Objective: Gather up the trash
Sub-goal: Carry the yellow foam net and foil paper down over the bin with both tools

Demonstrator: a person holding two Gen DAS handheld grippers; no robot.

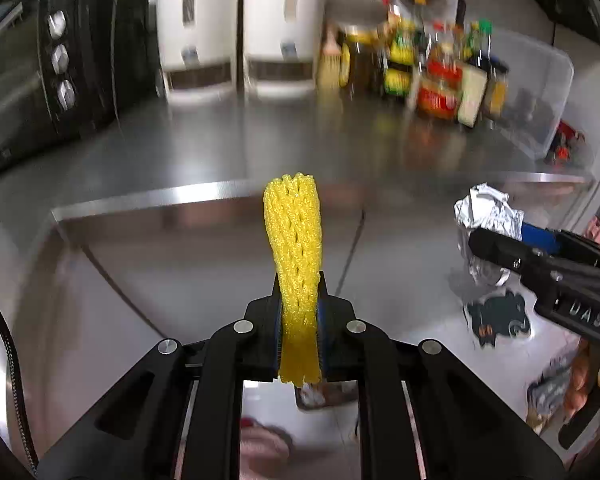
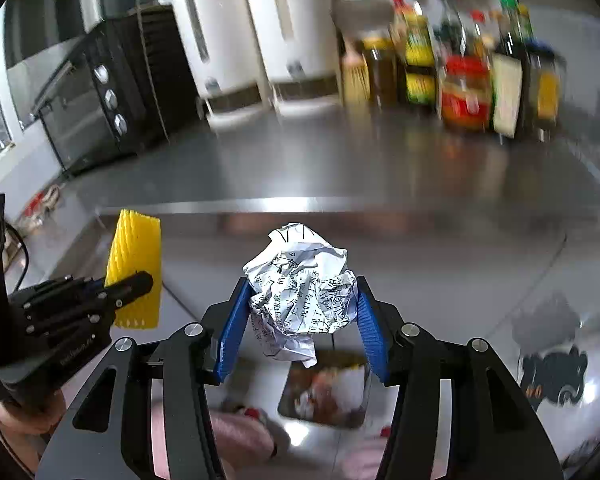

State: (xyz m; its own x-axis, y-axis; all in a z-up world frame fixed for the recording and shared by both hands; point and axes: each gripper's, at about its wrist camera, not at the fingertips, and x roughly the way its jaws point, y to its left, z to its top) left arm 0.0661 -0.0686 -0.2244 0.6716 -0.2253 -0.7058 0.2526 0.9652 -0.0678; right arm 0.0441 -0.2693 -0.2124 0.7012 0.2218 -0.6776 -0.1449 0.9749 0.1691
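Observation:
A yellow foam net sleeve (image 1: 294, 232) stands up out of my left gripper (image 1: 299, 292), which is shut on its lower half. The right wrist view shows that sleeve (image 2: 136, 248) and the left gripper (image 2: 134, 282) at the left. My right gripper (image 2: 300, 300) is shut on a crumpled ball of printed paper (image 2: 300, 280), its blue pads (image 2: 234, 332) pressing both sides. In the left wrist view the paper ball (image 1: 484, 212) and the right gripper (image 1: 500, 242) are at the right. Both grippers hang in front of the steel counter's edge (image 2: 340, 204), above a bin opening (image 2: 324, 392) with trash inside.
On the steel counter (image 1: 260, 148) stand a black toaster oven (image 1: 40, 80), two white canisters (image 1: 236, 32), several sauce bottles and jars (image 1: 432, 72) and a clear plastic box (image 1: 540, 92). A dark sticker (image 1: 500, 320) is on the steel front. Pink slippers (image 2: 240, 432) show below.

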